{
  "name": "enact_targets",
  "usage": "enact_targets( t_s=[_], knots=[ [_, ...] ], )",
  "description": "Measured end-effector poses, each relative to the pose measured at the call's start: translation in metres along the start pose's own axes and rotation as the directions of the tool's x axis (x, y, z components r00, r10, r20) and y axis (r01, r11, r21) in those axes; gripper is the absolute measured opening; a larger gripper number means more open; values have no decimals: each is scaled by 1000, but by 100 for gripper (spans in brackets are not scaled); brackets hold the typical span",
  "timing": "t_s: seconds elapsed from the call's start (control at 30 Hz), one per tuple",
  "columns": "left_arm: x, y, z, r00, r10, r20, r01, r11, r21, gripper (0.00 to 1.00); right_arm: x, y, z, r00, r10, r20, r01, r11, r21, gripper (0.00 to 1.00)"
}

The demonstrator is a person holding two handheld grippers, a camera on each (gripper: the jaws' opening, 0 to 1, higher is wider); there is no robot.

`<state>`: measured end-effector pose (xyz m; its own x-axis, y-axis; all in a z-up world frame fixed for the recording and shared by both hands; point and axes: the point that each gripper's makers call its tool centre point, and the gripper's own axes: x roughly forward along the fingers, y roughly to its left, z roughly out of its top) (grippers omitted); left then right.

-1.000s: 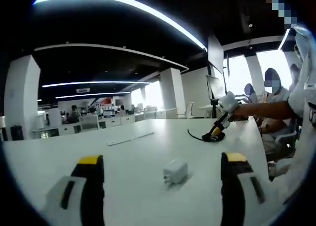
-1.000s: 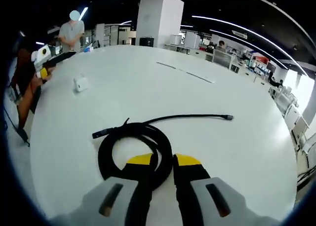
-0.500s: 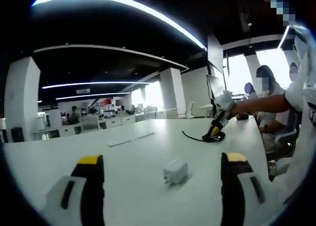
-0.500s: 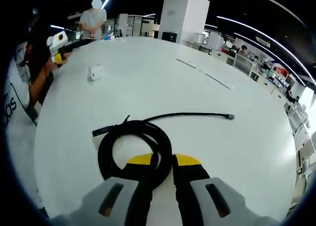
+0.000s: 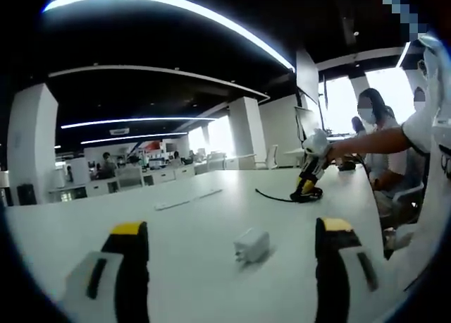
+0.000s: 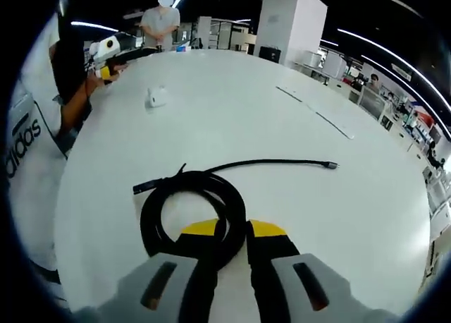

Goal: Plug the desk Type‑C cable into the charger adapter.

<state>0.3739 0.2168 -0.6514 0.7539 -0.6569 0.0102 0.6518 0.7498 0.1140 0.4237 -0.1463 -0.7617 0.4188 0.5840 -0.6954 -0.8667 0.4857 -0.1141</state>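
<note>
Right gripper (image 6: 232, 231) fingers pinch cable (image 6: 194, 203) coil; left gripper (image 5: 229, 249) gaping.

Left gripper (image 5: 230, 266): two black jaws with yellow tips and pale grey outer shells, each shell with a dark slot.
Right gripper (image 6: 232, 256): same build, black jaws, yellow tips, grey slotted shells.
Person: white short-sleeved shirt (image 6: 29, 154) with dark lettering.

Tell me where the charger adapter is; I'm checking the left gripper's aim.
In the left gripper view the charger adapter lies on the white table, apart from both open jaws, nearer the right one.
</note>
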Motion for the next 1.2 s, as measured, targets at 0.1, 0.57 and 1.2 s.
enact_targets(
  t_s=[0.1, 0.57, 1.2],
  knots=[
    [0, 0, 1, 1000, 1, 0, -1, 1000, 4, 100, 0, 0, 0, 1000, 19, 5, -19, 1000, -13, 14],
    [1, 0, 3, 1000, 0, 3, 0, 1000, 11, 100, -1, 4, 1, 1000, 9, 9, -9, 1000, -7, 17],
    [0, 0, 6, 1000, -2, 17, 2, 1000, 13, 99, -19, 2, 3, 958, -164, 235, 126, 978, 168, 73]
  ],
)
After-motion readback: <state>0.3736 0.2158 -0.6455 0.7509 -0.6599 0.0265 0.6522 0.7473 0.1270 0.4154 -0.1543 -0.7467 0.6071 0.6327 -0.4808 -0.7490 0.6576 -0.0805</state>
